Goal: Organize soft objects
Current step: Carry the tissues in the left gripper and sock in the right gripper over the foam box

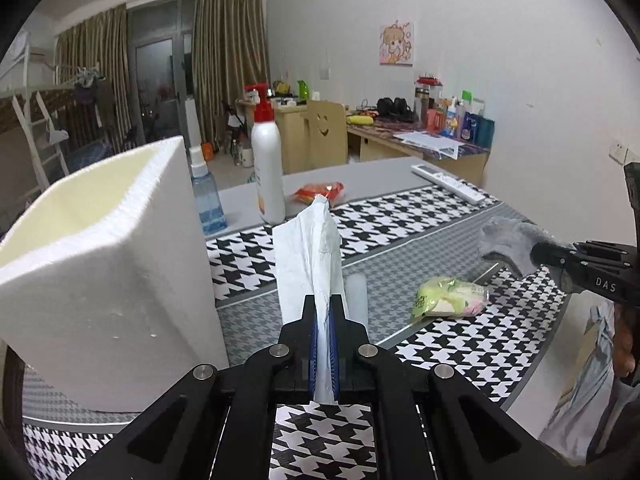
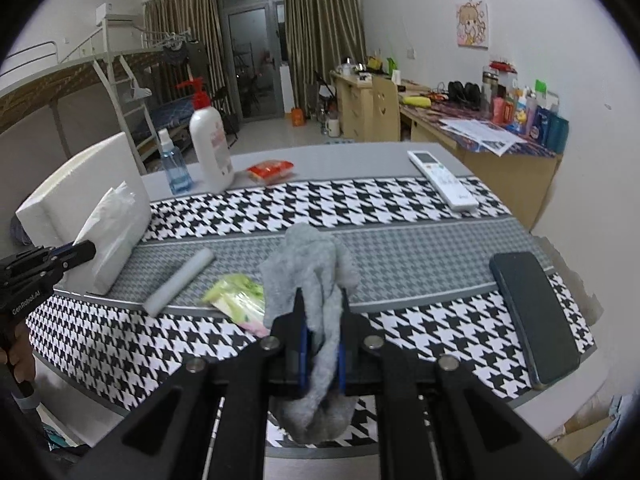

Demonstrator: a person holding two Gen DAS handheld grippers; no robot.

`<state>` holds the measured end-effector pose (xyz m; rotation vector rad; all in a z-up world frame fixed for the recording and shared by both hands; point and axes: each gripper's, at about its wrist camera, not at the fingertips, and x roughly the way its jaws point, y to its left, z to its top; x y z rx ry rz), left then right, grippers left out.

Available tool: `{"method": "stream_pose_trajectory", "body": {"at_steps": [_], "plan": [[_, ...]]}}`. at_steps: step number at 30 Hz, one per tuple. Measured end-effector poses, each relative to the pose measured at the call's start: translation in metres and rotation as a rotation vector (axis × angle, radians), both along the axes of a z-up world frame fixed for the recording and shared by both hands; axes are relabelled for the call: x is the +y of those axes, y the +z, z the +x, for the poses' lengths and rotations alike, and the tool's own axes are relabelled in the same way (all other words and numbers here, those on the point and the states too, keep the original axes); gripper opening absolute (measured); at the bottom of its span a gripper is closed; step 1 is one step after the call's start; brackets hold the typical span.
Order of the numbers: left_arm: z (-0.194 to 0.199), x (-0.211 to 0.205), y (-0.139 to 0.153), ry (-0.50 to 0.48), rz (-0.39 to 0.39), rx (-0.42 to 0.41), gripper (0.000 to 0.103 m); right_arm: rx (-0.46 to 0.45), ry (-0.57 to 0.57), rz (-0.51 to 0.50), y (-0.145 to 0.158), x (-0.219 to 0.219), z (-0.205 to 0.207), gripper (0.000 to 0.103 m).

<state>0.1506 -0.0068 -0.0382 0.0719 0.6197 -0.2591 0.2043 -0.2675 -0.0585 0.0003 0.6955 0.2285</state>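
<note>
My left gripper (image 1: pixel 325 300) is shut on a white tissue (image 1: pixel 310 256) and holds it upright above the table, just right of the white foam box (image 1: pixel 108 264). My right gripper (image 2: pixel 320 300) is shut on a grey sock (image 2: pixel 312 276) that hangs through the jaws above the table's front edge. The sock (image 1: pixel 508 242) and right gripper (image 1: pixel 540 254) show at the right of the left wrist view. The tissue (image 2: pixel 108 216), left gripper (image 2: pixel 86 250) and foam box (image 2: pixel 80 184) show at the left of the right wrist view. A yellow-green soft packet (image 1: pixel 450 296) (image 2: pixel 236 294) lies between both grippers.
On the houndstooth cloth (image 2: pixel 380 208) lie a grey foam roll (image 2: pixel 180 276), a dark phone (image 2: pixel 534 316), a white remote (image 2: pixel 442 180) and a red snack pack (image 2: pixel 270 170). A white pump bottle (image 2: pixel 210 144) and a blue spray bottle (image 2: pixel 172 164) stand at the back left.
</note>
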Motion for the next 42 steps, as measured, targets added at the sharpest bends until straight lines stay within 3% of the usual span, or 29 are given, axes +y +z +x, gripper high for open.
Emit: {"method": "stream_pose_trajectory", "body": {"at_steps": [18,42], "plan": [[-0.024,0.014,0.031,0.036,-0.027,-0.096,0.005,-0.083,0.088,0.084,0.023,0.024,-0.002,0.014],[-0.014,0.027,0.066,0.124,-0.003,-0.190,0.005,-0.195,0.213,0.095,0.063,0.061,0.008,0.014]]}}
